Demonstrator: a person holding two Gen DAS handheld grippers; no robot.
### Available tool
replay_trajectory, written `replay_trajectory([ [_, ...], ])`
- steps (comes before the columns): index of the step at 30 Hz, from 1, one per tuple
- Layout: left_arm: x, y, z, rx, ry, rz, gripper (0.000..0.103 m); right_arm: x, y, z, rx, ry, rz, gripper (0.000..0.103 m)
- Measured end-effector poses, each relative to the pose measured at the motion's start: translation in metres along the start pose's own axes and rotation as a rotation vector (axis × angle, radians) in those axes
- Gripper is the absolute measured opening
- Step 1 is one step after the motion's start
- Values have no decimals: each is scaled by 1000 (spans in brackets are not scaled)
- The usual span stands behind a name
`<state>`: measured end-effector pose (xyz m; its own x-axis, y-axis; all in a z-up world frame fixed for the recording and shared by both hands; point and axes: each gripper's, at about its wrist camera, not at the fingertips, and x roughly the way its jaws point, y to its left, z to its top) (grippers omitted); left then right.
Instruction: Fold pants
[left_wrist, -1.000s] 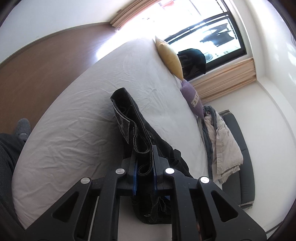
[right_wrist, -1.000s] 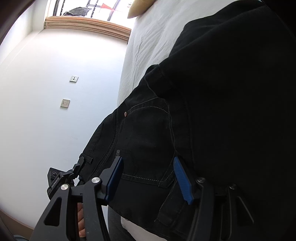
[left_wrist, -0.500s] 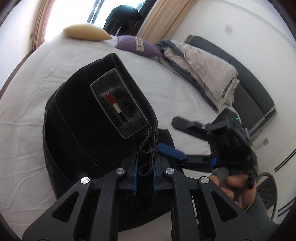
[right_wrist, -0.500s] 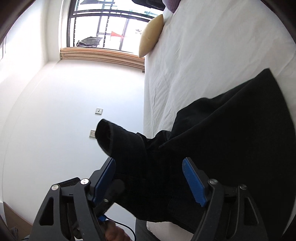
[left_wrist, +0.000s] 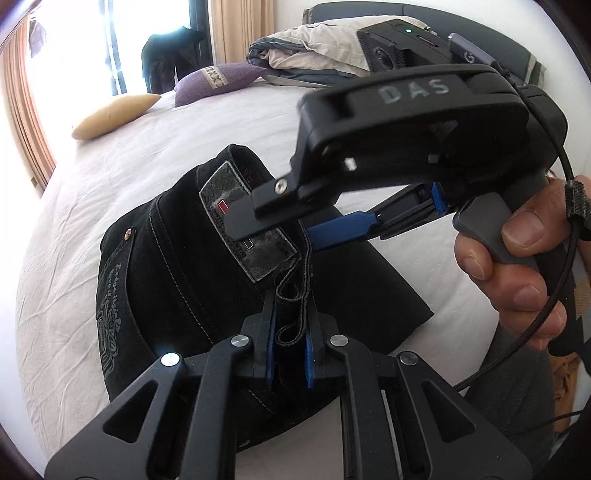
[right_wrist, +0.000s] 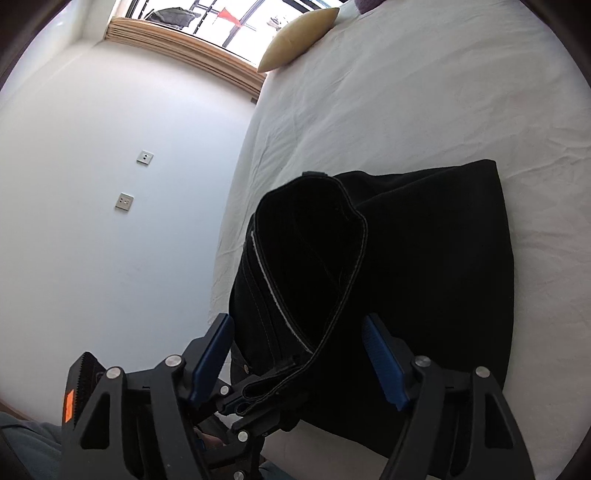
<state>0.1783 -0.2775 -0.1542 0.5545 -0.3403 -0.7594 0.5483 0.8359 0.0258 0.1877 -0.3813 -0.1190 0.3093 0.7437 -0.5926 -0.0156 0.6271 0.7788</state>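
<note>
The left tongs (left_wrist: 289, 354) pinch the bunched waistband of the black pants (left_wrist: 155, 295), which lie on the bed (left_wrist: 74, 206) straight ahead of them. The right tongs (right_wrist: 301, 356), gripped by a hand (left_wrist: 517, 266), reach in level from the side, spread wide around the waistband edge without touching it.

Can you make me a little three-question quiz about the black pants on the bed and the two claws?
1. True or false: the left claw is clamped on the black pants.
2. Is the right claw A) wide open or B) squeezing the waistband?
3. Fill in: the yellow pillow lies on the white ____.

Key: 1 true. 2 A; its blue pads stand apart with the pants between them. 3 bed.
</note>
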Motion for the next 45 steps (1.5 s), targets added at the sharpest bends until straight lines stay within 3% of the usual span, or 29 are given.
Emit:
replay_trajectory([
  [1,3,-5,5,7,3,6,10,2,-1,0,2,12,-3,49],
  [5,8,-15,9,28,9,15,10,10,-8,1,10,23,-20,35],
  [7,6,-16,6,30,10,9,10,5,-10,-2,6,8,-7,20],
  [10,3,-14,6,46,-1,8,10,2,-9,2,-20,-27,-13,16],
  [12,-8,-6,-5,56,-11,3,10,-6,-7,4,-26,-54,-14,14],
  [16,-11,-16,6,94,-40,-15,10,-20,-14,8,-14,-105,-7,13],
  [24,7,-53,19,163,-36,-57,10,-44,-47,11,54,-162,-33,13],
  [33,52,-63,-3,187,58,-70,10,-3,-87,9,158,-132,-6,14],
  [41,41,-62,-15,174,55,-96,12,6,-84,7,189,-138,15,16],
  [43,39,-64,-16,179,70,-104,15,9,-93,7,206,-124,25,25],
  [45,35,-64,-15,181,100,-129,17,3,-98,5,219,-130,24,26],
])
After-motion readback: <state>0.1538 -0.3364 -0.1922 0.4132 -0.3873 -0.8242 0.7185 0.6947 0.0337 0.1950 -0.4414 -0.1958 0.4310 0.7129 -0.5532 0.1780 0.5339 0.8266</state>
